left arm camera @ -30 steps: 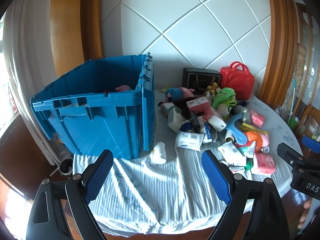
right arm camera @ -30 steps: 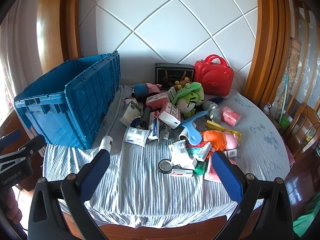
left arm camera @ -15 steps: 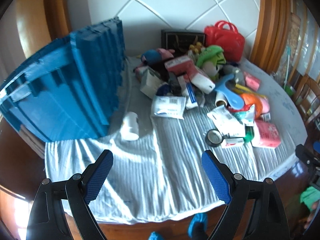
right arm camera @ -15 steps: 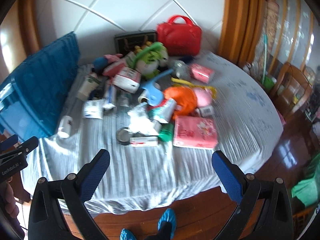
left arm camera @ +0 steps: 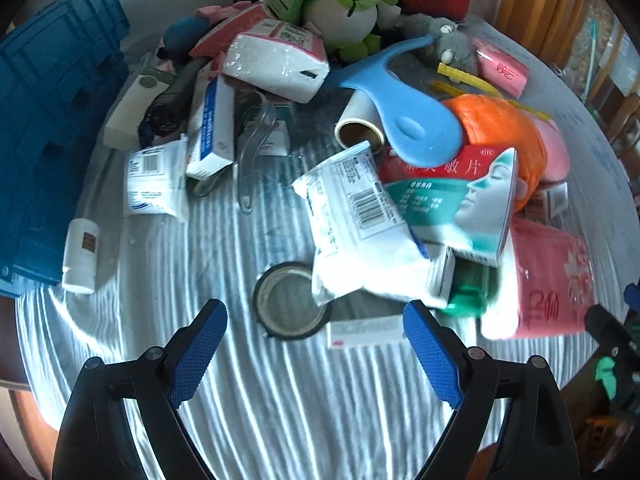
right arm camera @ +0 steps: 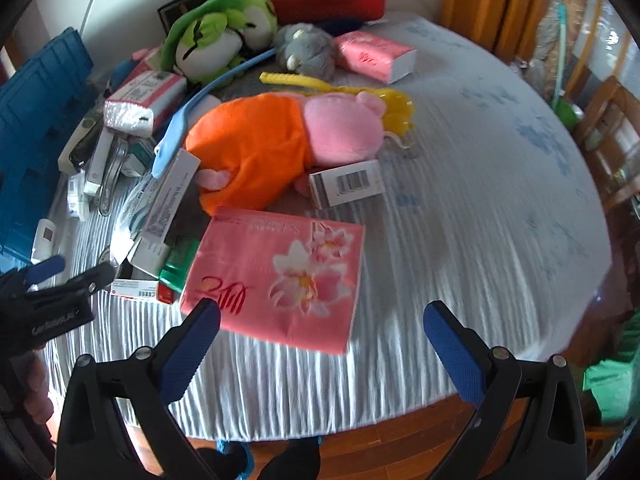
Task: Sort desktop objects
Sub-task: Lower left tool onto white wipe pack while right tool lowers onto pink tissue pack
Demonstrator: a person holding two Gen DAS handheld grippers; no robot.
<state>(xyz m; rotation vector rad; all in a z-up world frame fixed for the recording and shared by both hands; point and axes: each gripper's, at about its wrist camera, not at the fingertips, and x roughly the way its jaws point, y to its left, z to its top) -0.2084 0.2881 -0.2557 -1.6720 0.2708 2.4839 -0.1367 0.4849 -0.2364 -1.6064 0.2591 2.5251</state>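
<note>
Both grippers stand wide apart and empty, the left gripper [left arm camera: 314, 330] above the tape roll [left arm camera: 289, 301] and the right gripper [right arm camera: 322, 326] over the pink tissue pack [right arm camera: 280, 276], amid overlapping desk clutter beside the blue crate [left arm camera: 48, 120], so any lift risks dragging neighbouring packets.

We see a round table [right arm camera: 500, 184] under striped cloth; a tape roll [left arm camera: 290, 300], white bottle [left arm camera: 81, 254] and pink tissue pack [right arm camera: 280, 276] lie on it.
</note>
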